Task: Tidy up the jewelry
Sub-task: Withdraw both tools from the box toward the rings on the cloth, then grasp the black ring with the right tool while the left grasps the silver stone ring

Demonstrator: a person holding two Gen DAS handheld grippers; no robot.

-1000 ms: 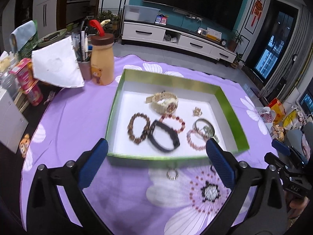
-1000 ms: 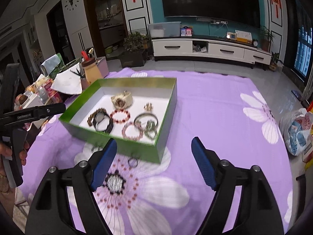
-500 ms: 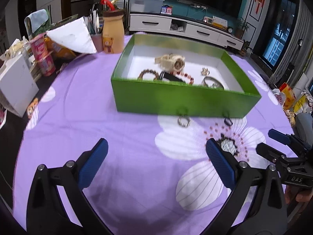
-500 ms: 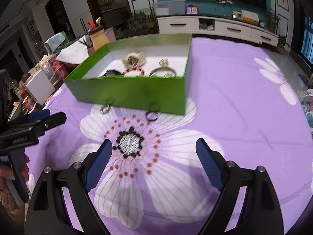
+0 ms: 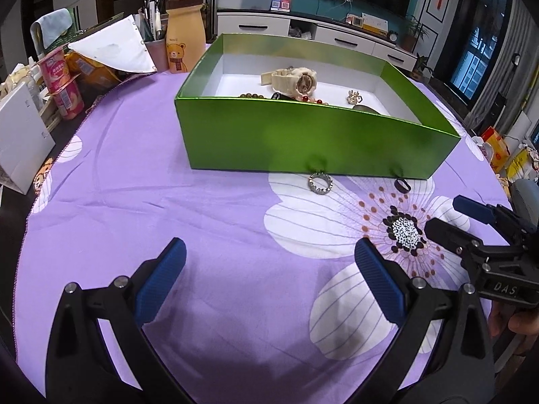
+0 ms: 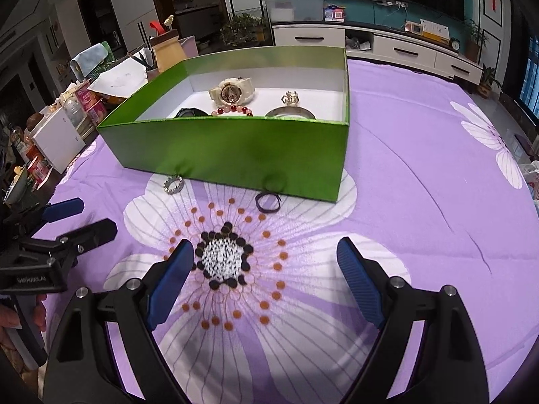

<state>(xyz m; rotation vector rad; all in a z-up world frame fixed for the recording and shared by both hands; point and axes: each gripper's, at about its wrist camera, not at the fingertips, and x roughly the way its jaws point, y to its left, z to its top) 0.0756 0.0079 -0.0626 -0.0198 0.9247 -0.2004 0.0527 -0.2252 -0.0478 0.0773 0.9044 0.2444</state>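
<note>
I am lining my right gripper [image 6: 264,272], its empty jaws narrowing, on the dark ring [image 6: 267,201] beside the green box [image 6: 235,155]; my left gripper [image 5: 269,269] is hanging spread, empty.

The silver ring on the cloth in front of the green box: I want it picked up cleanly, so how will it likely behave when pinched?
The silver ring looks like small, stiff metal lying flat on the purple cloth, so it is probably light and may slip from the wide pads. Its toothed edge might offer some grip. Pushed, it would probably slide, perhaps against the green box.
</note>
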